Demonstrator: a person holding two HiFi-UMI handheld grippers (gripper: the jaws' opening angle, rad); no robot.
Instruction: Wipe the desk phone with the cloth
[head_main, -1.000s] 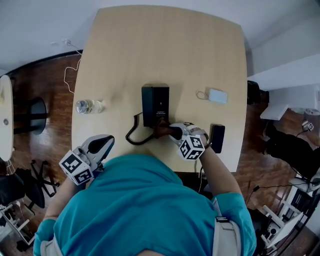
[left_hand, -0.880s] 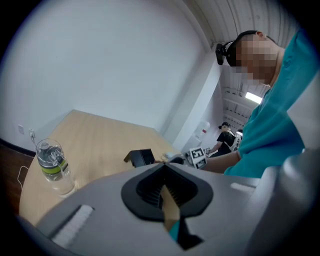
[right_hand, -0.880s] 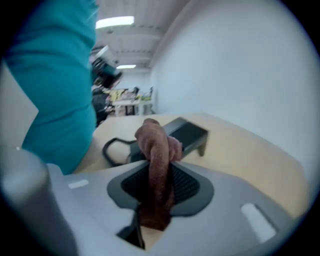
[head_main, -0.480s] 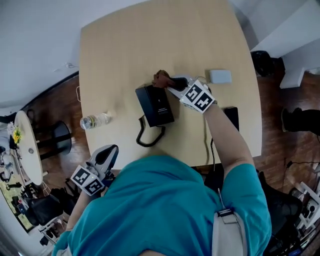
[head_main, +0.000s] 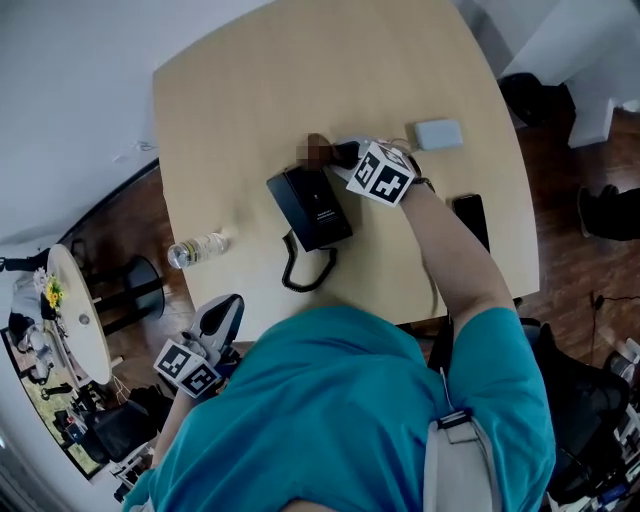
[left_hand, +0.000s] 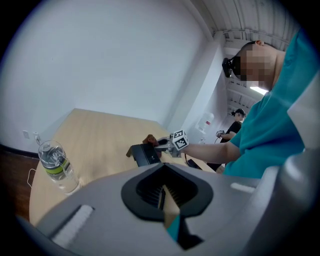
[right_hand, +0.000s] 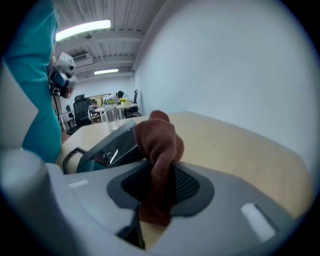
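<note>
Desk phone: we judge wiping under way at its 12 o'clock edge, right gripper clamped on cloth; next likely a drag toward 6 o'clock; left gripper closed, empty

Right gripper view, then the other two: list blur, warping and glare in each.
Right gripper view: the cloth in the right gripper is soft and out of focus, a ceiling lamp glares, corners are dark. Left gripper view: fisheye bending, bottle fairly sharp, a mosaic patch at upper right. Head view: even light, table edges bowed.
</note>
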